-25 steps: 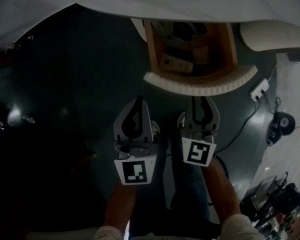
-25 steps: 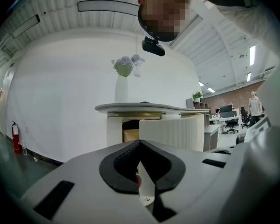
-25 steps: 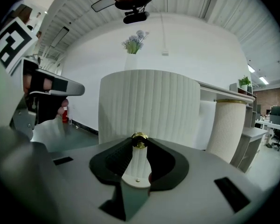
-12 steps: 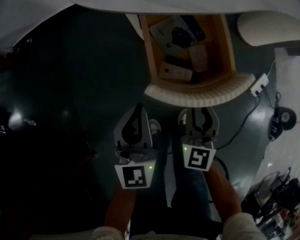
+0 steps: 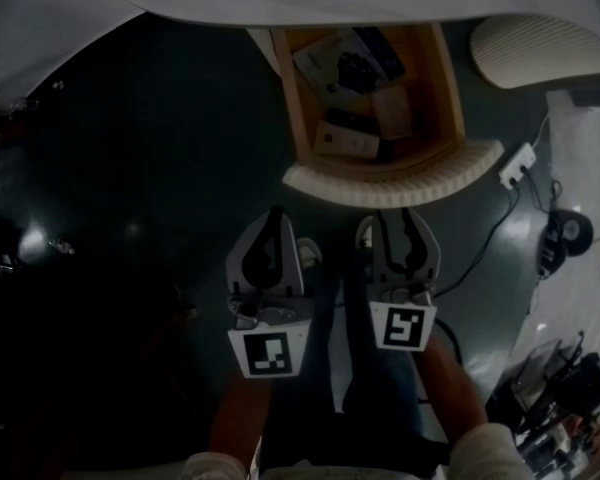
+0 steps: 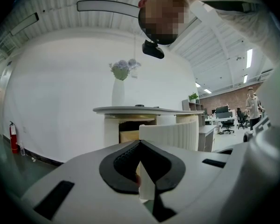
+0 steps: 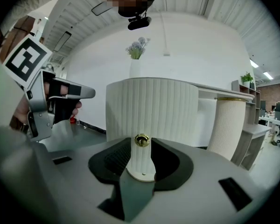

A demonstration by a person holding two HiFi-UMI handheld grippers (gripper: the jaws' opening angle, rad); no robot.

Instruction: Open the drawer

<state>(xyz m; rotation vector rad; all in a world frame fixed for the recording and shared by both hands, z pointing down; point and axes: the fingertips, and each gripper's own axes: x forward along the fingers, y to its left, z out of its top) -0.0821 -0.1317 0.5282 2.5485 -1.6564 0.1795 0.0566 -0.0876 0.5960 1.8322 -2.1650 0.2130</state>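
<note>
Drawer [image 5: 395, 180] stood pulled out (job likely done), so right tongs [image 5: 397, 214] had just been opening around its knob [image 7: 141, 140]; left tongs [image 5: 275, 212] closed, empty.

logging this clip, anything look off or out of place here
Nothing stands out. The drawer stands pulled out, boxes lying tidy inside, nothing spilled. The right claw has just been opening; the gold knob shows between its tips, ungripped.

Drawer [image 5: 390, 184] farther out than before
</note>
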